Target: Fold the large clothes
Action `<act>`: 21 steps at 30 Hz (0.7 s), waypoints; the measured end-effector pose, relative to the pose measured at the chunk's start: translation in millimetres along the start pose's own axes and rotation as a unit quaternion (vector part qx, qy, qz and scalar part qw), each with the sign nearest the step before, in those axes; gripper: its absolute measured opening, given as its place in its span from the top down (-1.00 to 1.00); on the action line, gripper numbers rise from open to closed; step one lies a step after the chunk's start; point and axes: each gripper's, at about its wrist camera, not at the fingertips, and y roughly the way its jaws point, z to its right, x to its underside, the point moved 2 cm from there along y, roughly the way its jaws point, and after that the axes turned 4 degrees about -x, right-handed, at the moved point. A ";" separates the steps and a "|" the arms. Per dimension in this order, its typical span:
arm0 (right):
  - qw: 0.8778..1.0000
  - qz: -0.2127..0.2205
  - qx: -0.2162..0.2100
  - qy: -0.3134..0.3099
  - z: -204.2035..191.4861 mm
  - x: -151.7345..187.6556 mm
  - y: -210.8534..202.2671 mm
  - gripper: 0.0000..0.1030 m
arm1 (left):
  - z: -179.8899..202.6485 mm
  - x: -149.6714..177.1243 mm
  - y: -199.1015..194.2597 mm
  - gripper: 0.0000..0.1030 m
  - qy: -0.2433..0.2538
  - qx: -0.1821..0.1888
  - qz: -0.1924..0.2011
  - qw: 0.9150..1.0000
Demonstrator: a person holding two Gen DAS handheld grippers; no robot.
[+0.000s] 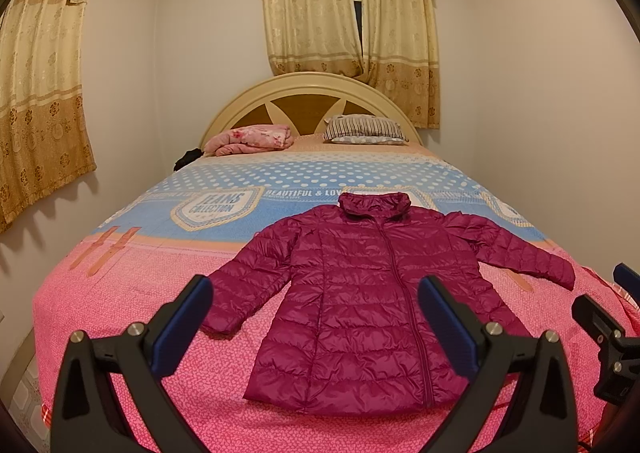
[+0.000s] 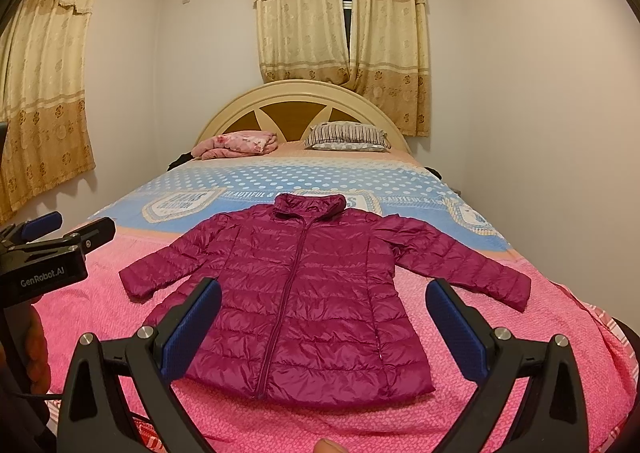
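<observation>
The magenta puffer jacket (image 1: pixel 360 309) lies flat w/ front up and zip closed on the pink part of the bedspread (image 1: pixel 120 293), collar toward the headboard (image 1: pixel 312 93), both sleeves spread out. Left gripper (image 1: pixel 316 317) hovers above the hem, jaws wide apart, holding nothing. Right gripper (image 2: pixel 324 325) is the same, wide apart above the jacket, w/o contact. Striped pillow (image 1: pixel 364 129) and pink folded blanket (image 1: pixel 250 139) lie near the headboard.

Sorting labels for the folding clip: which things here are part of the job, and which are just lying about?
Part of the job: jacket, left gripper, right gripper, both open.
Lying about: pink blanket, striped pillow, curtains.
</observation>
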 end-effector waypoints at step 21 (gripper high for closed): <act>1.000 -0.003 -0.006 -0.003 -5.1 -0.1 0.2 -0.98 | -0.8 -0.1 -0.2 -1.00 0.000 -0.001 0.002 1.000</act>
